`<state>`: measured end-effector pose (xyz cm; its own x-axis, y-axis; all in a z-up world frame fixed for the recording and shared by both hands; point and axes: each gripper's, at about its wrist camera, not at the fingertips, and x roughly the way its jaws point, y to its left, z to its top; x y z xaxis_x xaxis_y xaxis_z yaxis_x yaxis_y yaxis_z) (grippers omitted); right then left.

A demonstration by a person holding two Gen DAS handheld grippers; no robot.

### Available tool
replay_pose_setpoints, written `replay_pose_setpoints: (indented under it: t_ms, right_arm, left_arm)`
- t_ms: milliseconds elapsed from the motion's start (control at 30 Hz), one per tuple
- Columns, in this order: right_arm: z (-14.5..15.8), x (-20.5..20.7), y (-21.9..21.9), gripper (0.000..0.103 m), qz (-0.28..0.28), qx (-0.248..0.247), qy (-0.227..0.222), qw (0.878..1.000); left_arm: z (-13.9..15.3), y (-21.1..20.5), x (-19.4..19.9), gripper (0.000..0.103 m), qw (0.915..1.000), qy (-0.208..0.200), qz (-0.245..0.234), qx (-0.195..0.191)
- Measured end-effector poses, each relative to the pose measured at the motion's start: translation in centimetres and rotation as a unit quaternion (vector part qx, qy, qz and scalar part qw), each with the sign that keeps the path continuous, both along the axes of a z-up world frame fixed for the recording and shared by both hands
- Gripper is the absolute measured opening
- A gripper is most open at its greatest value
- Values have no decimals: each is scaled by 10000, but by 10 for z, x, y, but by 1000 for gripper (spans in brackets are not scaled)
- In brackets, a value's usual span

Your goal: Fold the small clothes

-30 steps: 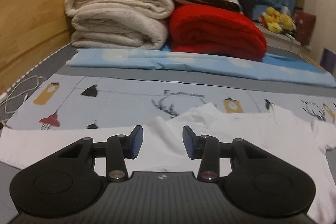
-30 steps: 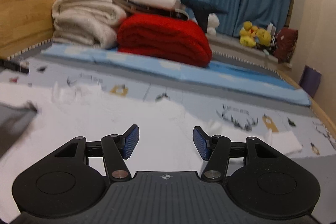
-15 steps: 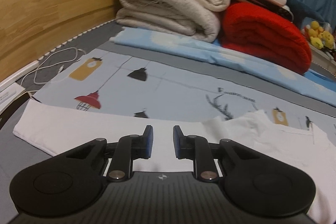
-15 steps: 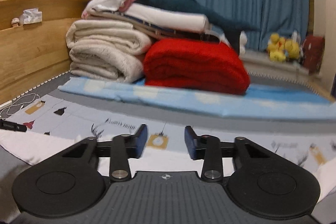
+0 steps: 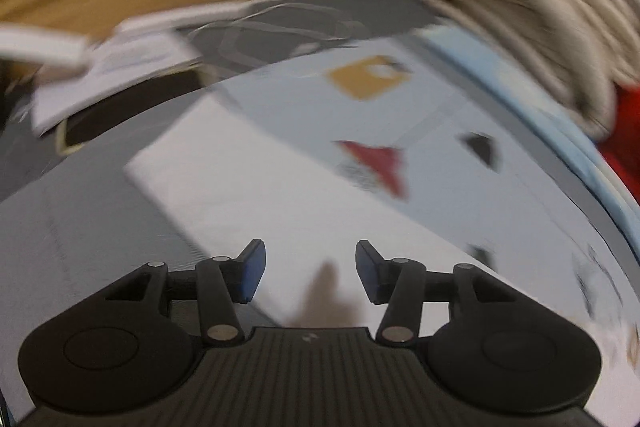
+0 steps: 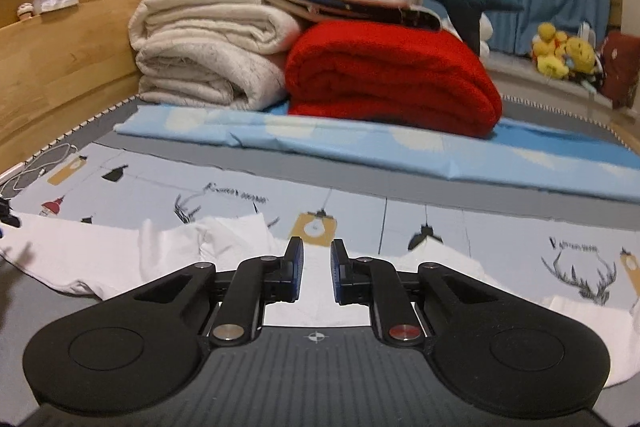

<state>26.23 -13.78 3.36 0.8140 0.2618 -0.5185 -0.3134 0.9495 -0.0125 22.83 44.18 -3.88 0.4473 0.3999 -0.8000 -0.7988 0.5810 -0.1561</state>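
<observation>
A small white T-shirt (image 6: 100, 259) lies spread on the printed grey bed sheet (image 6: 460, 223), its neck bunched near the middle. My right gripper (image 6: 317, 267) hovers low over the shirt's middle. Its jaws are closing to a narrow gap, and I see no cloth pinched between the pads. The left wrist view is motion-blurred. There the shirt's straight end (image 5: 240, 179) lies flat, and my left gripper (image 5: 310, 267) points down at its near corner. Its jaws are opening, with nothing between the pads.
Folded beige blankets (image 6: 208, 59) and a red blanket (image 6: 392, 79) are stacked at the back on a light blue sheet (image 6: 360, 143). A wooden bed frame (image 6: 60, 67) runs along the left, with a white cable (image 6: 40, 167) beside it. Papers and a dark flat object (image 5: 120, 83) lie beyond the shirt's end.
The left gripper swung left to the shirt's end and tilted down; its jaws narrowed, then widened. The right gripper shifted left over the shirt and its jaws narrowed steadily.
</observation>
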Motion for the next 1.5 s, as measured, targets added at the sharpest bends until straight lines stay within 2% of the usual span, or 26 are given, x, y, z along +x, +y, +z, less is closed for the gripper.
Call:
replay_pose_setpoints:
  t_ms: [133, 200, 233, 267, 300, 467, 633, 700, 833, 1000, 1167, 1300, 1367, 1433, 1467, 1500]
  right_arm:
    - [-5, 7, -3, 15, -62, -19, 163, 9998]
    - [-6, 10, -4, 15, -86, -43, 207, 9997]
    - [-7, 11, -4, 15, -109, -66, 227, 9997]
    - [-7, 11, -4, 15, -123, -89, 245, 9996]
    - [-8, 12, -4, 15, -136, -109, 264, 9995]
    - [-5, 7, -13, 15, -260, -69, 333, 9991]
    - [5, -9, -33, 13, -450, 46, 256, 9986]
    - [9, -16, -44, 13, -581, 141, 281, 9978]
    - [11, -30, -63, 13, -870, 271, 405, 9950]
    - [2, -39, -83, 13, -1292, 566, 800, 9868]
    - [-11, -45, -93, 13, -1553, 694, 1039, 9799]
    - [-16, -42, -98, 13, -1625, 770, 1132, 9772]
    - [-19, -37, -100, 13, -1665, 782, 1166, 9760]
    - [-22, -30, -102, 14, -1716, 829, 1249, 9737]
    - [-24, -26, -102, 14, -1703, 912, 1201, 9738]
    - [-26, -23, -103, 14, -1689, 934, 1212, 9737]
  left_arm:
    - [-19, 35, -12, 54, 9969, 109, 677, -374]
    - [-24, 41, -15, 48, 9957, 115, 786, -474]
    - [-23, 40, -14, 40, 9964, 176, 755, -343]
    - [-20, 37, -11, 11, 9972, 239, 670, -227]
    - [-19, 35, -8, 5, 9979, 248, 563, -198]
    - [10, 5, -2, 4, 9993, 39, 287, 232]
    - [56, -60, 9, 4, 9948, -616, -502, 630]
    - [66, -90, 10, 4, 9917, -825, -777, 611]
    - [76, -148, 10, 4, 9852, -1129, -1227, 387]
    - [74, -234, 16, 4, 9709, -1341, -1979, 172]
    - [69, -315, 24, 4, 9503, -1411, -2774, -116]
    - [61, -360, 35, 4, 9379, -1448, -3120, -453]
    - [55, -375, 46, 6, 9231, -1509, -3447, -790]
    - [45, -384, 58, 21, 9067, -1330, -3786, -1296]
    - [39, -383, 61, 30, 9045, -1304, -3787, -1463]
    - [37, -379, 63, 35, 9114, -1295, -3628, -1447]
